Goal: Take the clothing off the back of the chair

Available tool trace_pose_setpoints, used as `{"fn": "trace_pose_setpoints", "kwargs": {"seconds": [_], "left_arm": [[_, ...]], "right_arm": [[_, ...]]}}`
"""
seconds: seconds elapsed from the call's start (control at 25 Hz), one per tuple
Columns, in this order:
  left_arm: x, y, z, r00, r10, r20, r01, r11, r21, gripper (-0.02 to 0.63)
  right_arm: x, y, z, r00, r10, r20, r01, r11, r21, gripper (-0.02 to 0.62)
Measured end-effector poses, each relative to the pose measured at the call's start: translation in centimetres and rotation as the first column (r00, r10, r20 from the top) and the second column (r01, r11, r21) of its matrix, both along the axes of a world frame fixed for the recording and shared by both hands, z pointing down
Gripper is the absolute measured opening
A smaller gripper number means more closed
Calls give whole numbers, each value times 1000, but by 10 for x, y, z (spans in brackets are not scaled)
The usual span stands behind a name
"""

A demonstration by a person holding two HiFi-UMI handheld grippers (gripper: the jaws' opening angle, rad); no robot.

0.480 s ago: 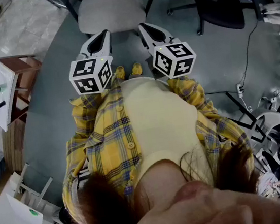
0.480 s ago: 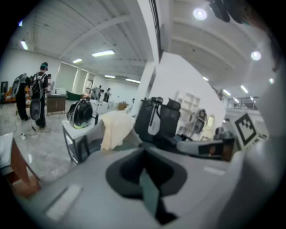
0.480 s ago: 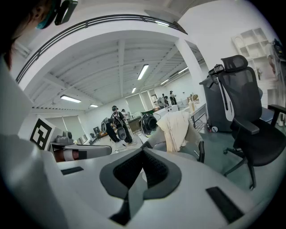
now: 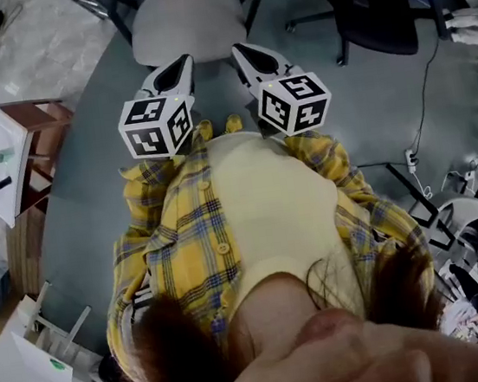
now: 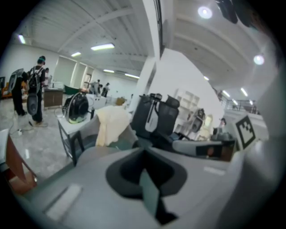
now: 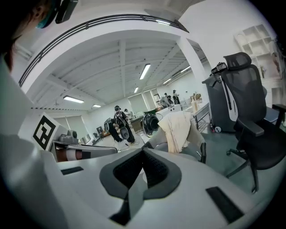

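Found cream clothing [image 6: 179, 129] draped over the top edge of the back of the grey chair [image 4: 187, 23], hanging down across that back; untouched by either gripper.

Recorded left gripper [image 4: 178, 70] clenched, pads pressed together with nothing between them; right gripper [image 4: 246, 57] clenched likewise and equally empty. Noted both held side by side, tilted somewhat downward, tips lying over the near edge of the chair seat in the head view; aimed toward the chair back yet well apart from the clothing.

Observed a black office chair [image 6: 250, 117] standing on the grey floor [image 4: 84, 145] to the right of the grey chair, not touching it; a round black fan [image 6: 149, 122] on a white table [image 5: 71, 126] just behind the chair back. Logged a small wooden stand [image 4: 31, 126] with a white top near the left edge of the floor. Sighted people [image 5: 35, 89] standing far back in the hall. Noted a yellow plaid shirt [image 4: 175, 238] on the person holding the grippers.
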State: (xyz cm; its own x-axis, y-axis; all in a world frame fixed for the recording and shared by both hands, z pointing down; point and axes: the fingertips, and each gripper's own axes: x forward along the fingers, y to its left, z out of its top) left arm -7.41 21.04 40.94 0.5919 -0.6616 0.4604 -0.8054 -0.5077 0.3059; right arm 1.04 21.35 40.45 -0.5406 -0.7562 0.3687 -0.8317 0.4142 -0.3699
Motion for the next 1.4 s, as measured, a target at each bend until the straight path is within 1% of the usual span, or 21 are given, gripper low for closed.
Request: {"fn": "trace_pose_setpoints", "kwargs": {"seconds": [0.08, 0.2, 0.28, 0.52, 0.76, 0.88, 1.08, 1.4], "left_arm": [[6, -2, 1, 1000, 0, -1, 0, 1000, -12, 0], [11, -6, 2, 999, -11, 35, 11, 1000, 3, 0], [15, -9, 2, 999, -19, 47, 19, 1000, 11, 0], [28, -16, 3, 998, -36, 47, 34, 999, 29, 0], [28, -26, 4, 998, -51, 48, 49, 998, 26, 0], [27, -35, 6, 998, -44, 55, 42, 998, 36, 0], [27, -60, 9, 998, -37, 53, 34, 998, 50, 0], [18, -119, 10, 999, -28, 45, 26, 999, 44, 0]], "right_arm": [[5, -2, 2, 1000, -4, 4, 4, 1000, -5, 12], [11, -5, 4, 1000, -14, 10, 14, 1000, -10, 12], [16, -6, 6, 1000, -19, 16, 19, 1000, -16, 12], [27, -13, 17, 999, -27, 23, 28, 999, -35, 12], [30, -22, 21, 999, -36, 17, 37, 998, -51, 12], [28, -30, 24, 999, -33, 12, 33, 998, -58, 12], [27, -50, 27, 1000, -27, 2, 27, 998, -55, 12], [21, -105, 28, 1000, -13, -15, 12, 998, -63, 12]]}}
